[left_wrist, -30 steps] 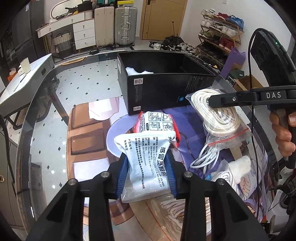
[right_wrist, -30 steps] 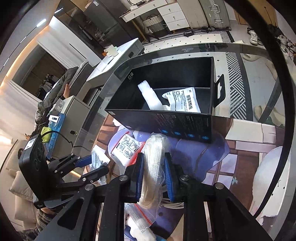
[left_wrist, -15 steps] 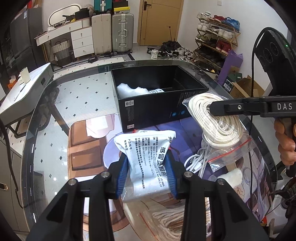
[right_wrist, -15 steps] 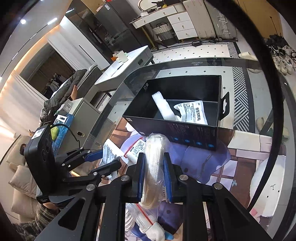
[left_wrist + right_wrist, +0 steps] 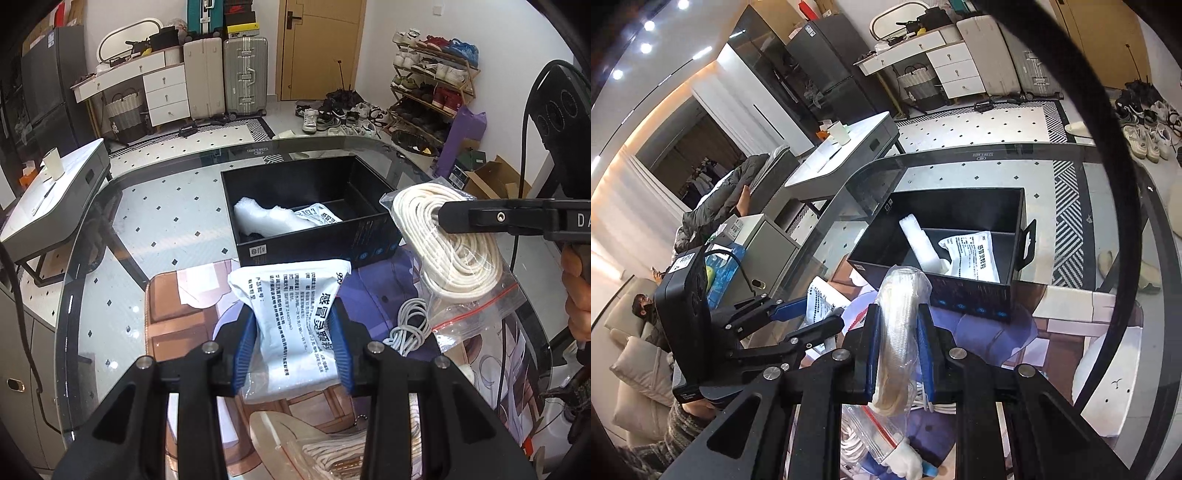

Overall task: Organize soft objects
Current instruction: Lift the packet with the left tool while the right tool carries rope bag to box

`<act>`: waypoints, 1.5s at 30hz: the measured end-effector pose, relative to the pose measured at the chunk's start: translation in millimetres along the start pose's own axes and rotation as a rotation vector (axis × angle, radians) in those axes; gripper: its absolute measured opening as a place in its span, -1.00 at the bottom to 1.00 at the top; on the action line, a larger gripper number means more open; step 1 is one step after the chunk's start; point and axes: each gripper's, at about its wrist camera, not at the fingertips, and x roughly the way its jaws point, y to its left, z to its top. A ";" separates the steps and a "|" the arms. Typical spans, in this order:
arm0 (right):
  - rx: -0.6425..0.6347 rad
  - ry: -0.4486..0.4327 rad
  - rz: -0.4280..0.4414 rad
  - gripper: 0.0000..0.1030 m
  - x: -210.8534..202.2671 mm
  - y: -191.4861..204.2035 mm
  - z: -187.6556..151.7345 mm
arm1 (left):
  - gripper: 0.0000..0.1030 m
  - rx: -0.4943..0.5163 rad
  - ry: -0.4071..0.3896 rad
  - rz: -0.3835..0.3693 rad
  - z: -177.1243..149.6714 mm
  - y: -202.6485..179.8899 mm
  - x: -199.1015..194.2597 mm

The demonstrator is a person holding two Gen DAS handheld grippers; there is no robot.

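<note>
The white printed pouch (image 5: 299,317) is pinched upright in the left gripper (image 5: 293,345) and the bagged rope coil (image 5: 899,332) in the right gripper (image 5: 899,354), with the black box (image 5: 314,240) lying ahead of and below both jaws.

Black box (image 5: 332,243), white pouch (image 5: 295,325) (black print), cream rope (image 5: 458,254).

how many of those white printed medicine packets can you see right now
2. One white packet is clamped in the left claw above the table; another packet lies inside the black box. More may be hidden.
</note>
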 end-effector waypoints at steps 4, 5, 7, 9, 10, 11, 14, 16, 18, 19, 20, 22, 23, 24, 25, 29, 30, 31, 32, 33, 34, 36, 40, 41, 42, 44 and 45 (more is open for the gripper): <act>0.002 -0.018 0.000 -0.64 -8.6 0.1 4.6 | -0.29 -0.004 -0.010 0.008 7.6 0.4 -1.4; 0.005 -0.027 -0.002 -0.64 -10.2 -0.4 6.3 | -0.29 -0.006 -0.012 0.009 9.3 0.6 -1.7; 0.007 -0.038 -0.004 -0.64 -13.8 -1.1 8.5 | -0.29 -0.007 -0.017 0.014 12.9 0.5 -2.3; 0.006 -0.047 -0.016 -0.64 -15.4 -1.4 10.3 | -0.29 -0.006 -0.021 0.019 16.8 0.4 -3.0; 0.005 -0.052 -0.020 -0.64 -16.5 -1.9 11.1 | -0.29 -0.005 -0.025 0.021 18.6 0.3 -3.5; 0.007 -0.057 -0.023 -0.64 -17.0 -1.2 13.2 | -0.29 -0.005 -0.027 0.023 20.8 0.3 -3.5; 0.005 -0.083 -0.058 -0.64 -21.5 -0.6 15.1 | -0.29 0.000 -0.034 0.029 25.9 0.4 -4.3; 0.004 -0.088 -0.074 -0.64 -22.2 0.3 16.5 | -0.29 0.006 -0.039 0.033 28.8 -0.8 -4.9; 0.004 -0.090 -0.079 -0.64 -20.7 -1.4 19.9 | -0.29 0.011 -0.045 0.041 32.9 -2.3 -4.7; 0.003 -0.090 -0.079 -0.64 -20.9 -1.6 21.0 | -0.29 0.013 -0.045 0.042 34.5 -2.7 -4.3; 0.001 -0.090 -0.079 -0.64 -21.1 -1.3 24.0 | -0.29 0.014 -0.045 0.043 36.2 -2.8 -3.6; -0.004 -0.094 -0.091 -0.64 -21.2 -0.7 26.7 | -0.29 0.017 -0.046 0.044 39.9 -2.6 -3.1; -0.008 -0.097 -0.102 -0.64 -20.1 0.2 27.6 | -0.29 0.019 -0.045 0.045 41.7 -3.6 -2.6; -0.011 -0.097 -0.111 -0.64 -18.9 1.3 30.9 | -0.29 0.021 -0.044 0.046 43.0 -2.8 -1.9; -0.014 -0.096 -0.116 -0.64 -18.7 1.9 31.9 | -0.29 0.022 -0.044 0.048 44.5 -2.8 -1.6; -0.035 -0.103 -0.157 -0.64 -17.2 4.5 37.3 | -0.29 0.025 -0.047 0.048 50.4 -2.3 -1.1; -0.037 -0.103 -0.159 -0.64 -16.9 4.7 38.7 | -0.29 0.026 -0.049 0.049 50.1 -2.0 -1.4; -0.038 -0.105 -0.164 -0.64 -16.8 5.1 39.8 | -0.29 0.026 -0.049 0.049 52.0 -1.8 -0.9; -0.042 -0.106 -0.172 -0.64 -16.9 6.3 41.4 | -0.29 0.026 -0.049 0.050 53.7 -1.7 -0.2; -0.045 -0.108 -0.180 -0.64 -16.8 7.5 42.5 | -0.29 0.028 -0.048 0.052 55.8 -2.0 0.6; -0.047 -0.107 -0.184 -0.64 -16.3 7.9 43.9 | -0.29 0.029 -0.049 0.054 57.8 -2.2 1.2; -0.048 -0.106 -0.189 -0.64 -15.2 9.1 46.3 | -0.29 0.030 -0.052 0.055 61.2 -2.4 2.2; -0.044 -0.106 -0.205 -0.64 -10.3 6.0 52.4 | -0.29 0.019 -0.053 0.057 66.9 0.1 6.2; -0.046 -0.106 -0.216 -0.64 -8.2 6.1 54.7 | -0.29 0.014 -0.054 0.055 68.5 0.8 7.6; -0.052 -0.107 -0.229 -0.64 -6.5 6.5 55.2 | -0.29 0.009 -0.055 0.053 70.2 2.2 9.2; -0.059 -0.107 -0.243 -0.64 -4.2 8.1 55.3 | -0.29 0.004 -0.054 0.052 71.5 3.9 12.1; -0.060 -0.107 -0.245 -0.64 -2.8 7.9 56.6 | -0.29 0.005 -0.052 0.053 72.6 4.1 14.0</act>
